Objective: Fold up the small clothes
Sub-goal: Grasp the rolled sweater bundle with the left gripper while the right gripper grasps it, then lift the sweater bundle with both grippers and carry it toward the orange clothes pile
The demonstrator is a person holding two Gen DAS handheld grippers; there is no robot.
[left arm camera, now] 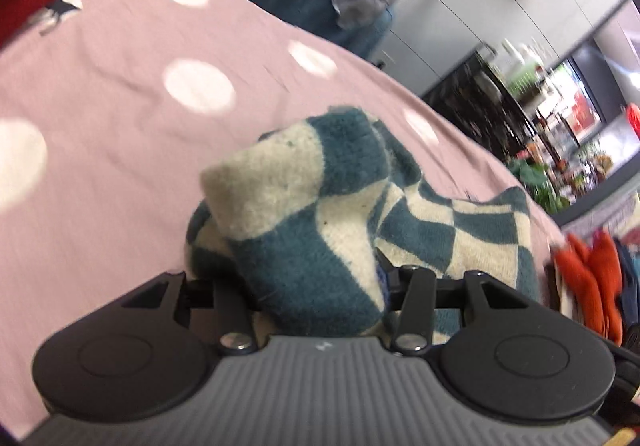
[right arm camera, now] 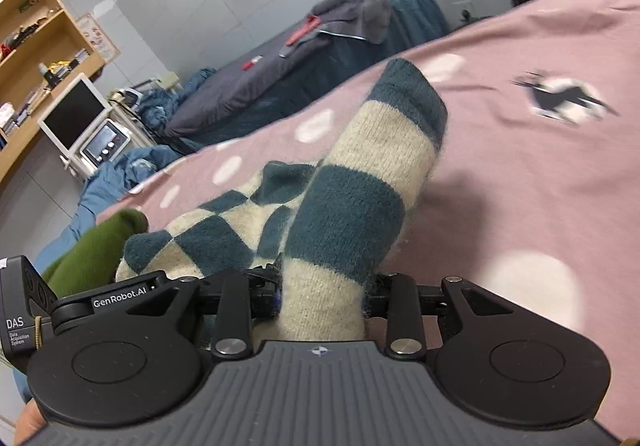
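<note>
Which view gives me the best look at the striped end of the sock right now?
The right wrist view: the striped end of the checkered sock stands up from the right hand-held gripper, shut on it. The left wrist view shows mostly its checkered part, bunched in the left hand-held gripper.

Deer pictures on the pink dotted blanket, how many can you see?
1 in each view: a dark deer print beside the red knitted garment at the left camera's top left, and one deer at the right camera's upper right. Possibly the same deer; the blue-and-cream checked sock may hide others.
</note>
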